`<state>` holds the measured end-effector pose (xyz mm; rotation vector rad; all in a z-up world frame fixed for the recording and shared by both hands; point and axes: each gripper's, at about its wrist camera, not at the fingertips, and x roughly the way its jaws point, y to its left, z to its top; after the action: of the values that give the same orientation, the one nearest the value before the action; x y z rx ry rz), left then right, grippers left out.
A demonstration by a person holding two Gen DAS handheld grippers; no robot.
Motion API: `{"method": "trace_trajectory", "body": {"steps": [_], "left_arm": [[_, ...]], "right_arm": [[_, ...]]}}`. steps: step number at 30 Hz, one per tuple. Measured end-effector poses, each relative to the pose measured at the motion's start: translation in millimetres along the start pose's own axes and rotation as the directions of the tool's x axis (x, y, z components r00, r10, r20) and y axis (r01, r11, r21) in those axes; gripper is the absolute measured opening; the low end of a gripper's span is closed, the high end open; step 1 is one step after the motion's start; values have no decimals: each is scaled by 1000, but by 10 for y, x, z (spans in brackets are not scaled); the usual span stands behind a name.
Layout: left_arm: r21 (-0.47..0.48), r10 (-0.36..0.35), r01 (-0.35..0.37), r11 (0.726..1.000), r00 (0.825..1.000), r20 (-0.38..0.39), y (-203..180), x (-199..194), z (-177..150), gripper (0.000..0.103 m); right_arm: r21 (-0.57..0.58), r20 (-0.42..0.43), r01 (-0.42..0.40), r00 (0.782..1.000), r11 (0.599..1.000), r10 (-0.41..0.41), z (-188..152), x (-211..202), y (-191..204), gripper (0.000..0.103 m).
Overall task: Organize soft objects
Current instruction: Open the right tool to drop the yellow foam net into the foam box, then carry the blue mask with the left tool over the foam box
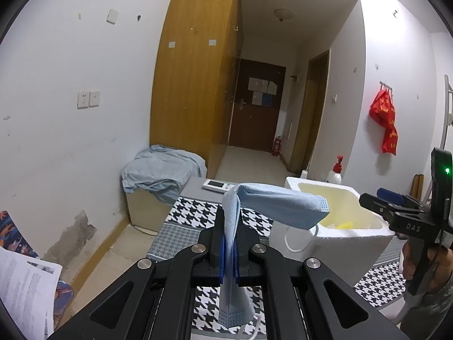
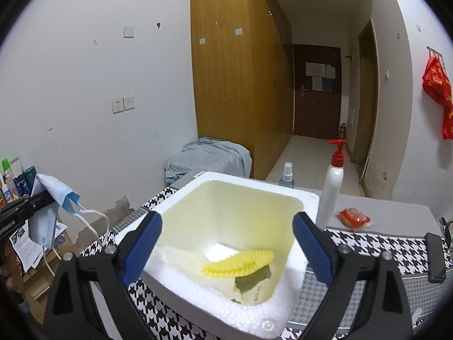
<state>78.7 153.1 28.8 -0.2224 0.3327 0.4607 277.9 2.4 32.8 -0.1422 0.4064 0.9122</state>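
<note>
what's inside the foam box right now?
In the foam box: a yellow ridged soft piece lying on a dark green piece, plus pale wrapping at the bottom. Anything beneath those is covered.

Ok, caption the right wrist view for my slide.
Open right gripper above foam box holding yellow scrubber.

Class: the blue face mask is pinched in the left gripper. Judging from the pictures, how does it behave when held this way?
The face mask probably is floppy: it folds over the shut left gripper and droops both sides. It seems light, since a thin pinch holds it. Its ear loop dangles and could snag on the foam box.
</note>
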Motion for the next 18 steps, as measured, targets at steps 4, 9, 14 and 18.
{"method": "trace_trajectory", "body": {"steps": [4,9,14,18], "left_arm": [[-8,-3,3,1000,1000,0,-5,14,32,4],[1,-15,15,1000,1000,-1,-86,59,108,4],[13,-41,41,999,999,1,-187,102,188,4],[22,-66,66,998,998,5,-271,140,256,4]], "right_arm": [[-13,10,13,1000,1000,-13,-15,-69,-13,99],[-4,31,27,999,1000,-27,-25,-199,-87,101],[13,47,51,998,999,-52,-51,-319,-206,101],[28,60,69,996,997,-71,-92,-420,-292,102]]}}
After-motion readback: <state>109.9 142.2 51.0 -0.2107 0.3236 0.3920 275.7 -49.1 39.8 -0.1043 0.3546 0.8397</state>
